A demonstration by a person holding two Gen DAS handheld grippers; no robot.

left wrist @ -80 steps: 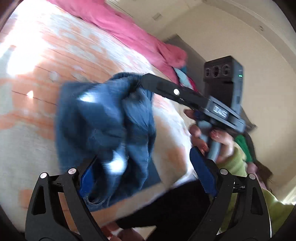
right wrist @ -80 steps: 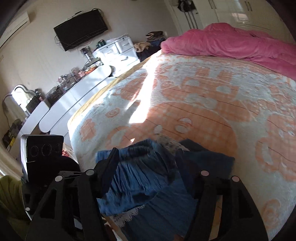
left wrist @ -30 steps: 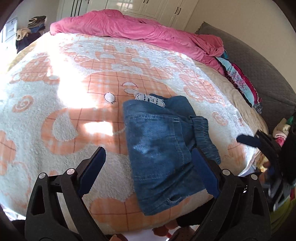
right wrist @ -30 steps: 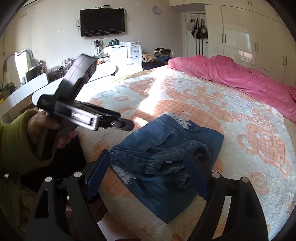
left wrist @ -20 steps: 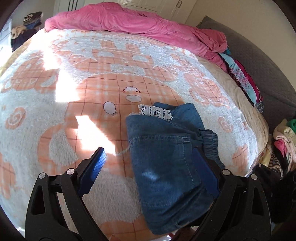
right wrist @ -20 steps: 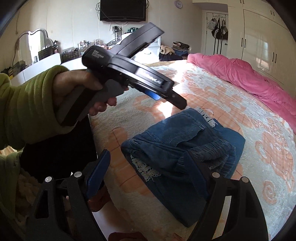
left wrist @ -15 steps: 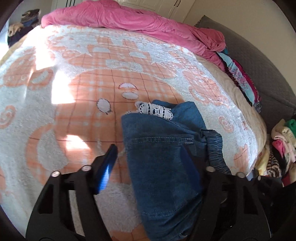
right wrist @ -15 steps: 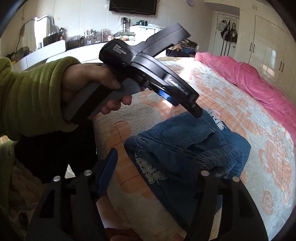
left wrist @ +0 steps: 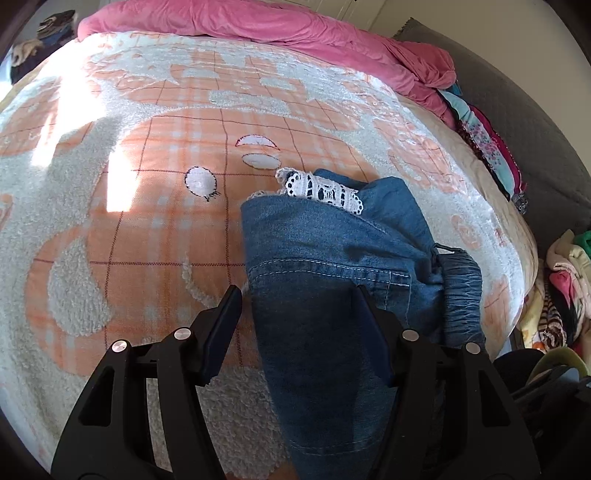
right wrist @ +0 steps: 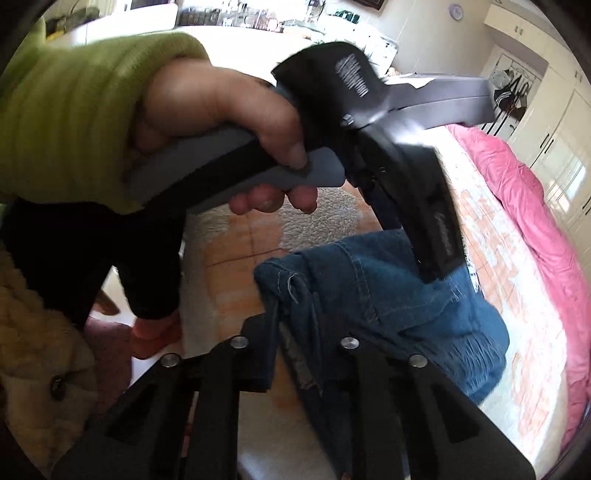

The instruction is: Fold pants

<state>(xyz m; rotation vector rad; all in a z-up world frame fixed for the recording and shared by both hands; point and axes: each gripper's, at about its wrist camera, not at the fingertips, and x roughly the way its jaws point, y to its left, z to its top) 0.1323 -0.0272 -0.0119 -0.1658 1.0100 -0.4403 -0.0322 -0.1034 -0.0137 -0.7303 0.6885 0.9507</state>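
Folded blue denim pants (left wrist: 325, 266) with a white lace trim (left wrist: 321, 188) lie on the orange-and-white blanket (left wrist: 147, 229) near the bed's edge. My left gripper (left wrist: 295, 295) hangs low over them, jaws about half apart. One finger is on the blanket beside the pants' left edge, the other over the denim, and neither pad presses. In the right wrist view the pants (right wrist: 406, 314) bunch up. My right gripper (right wrist: 295, 317) is closing, with the near hem pinched between its fingers. A hand (right wrist: 221, 110) in a green sleeve holds the left gripper (right wrist: 436, 266) above the denim.
A pink duvet (left wrist: 258, 26) lies along the far side of the bed. Coloured clothes (left wrist: 484, 144) rest against a grey backrest (left wrist: 546, 155), with more clothes (left wrist: 561, 288) piled on the right. The person's dark trouser legs (right wrist: 147, 277) stand at the bed's near edge. White wardrobes (right wrist: 554, 129) line the far wall.
Both grippers came down closer to the pants. The left jaws narrowed around the pants' left edge. The right gripper rolled and its jaws closed on the near hem, lifting it.
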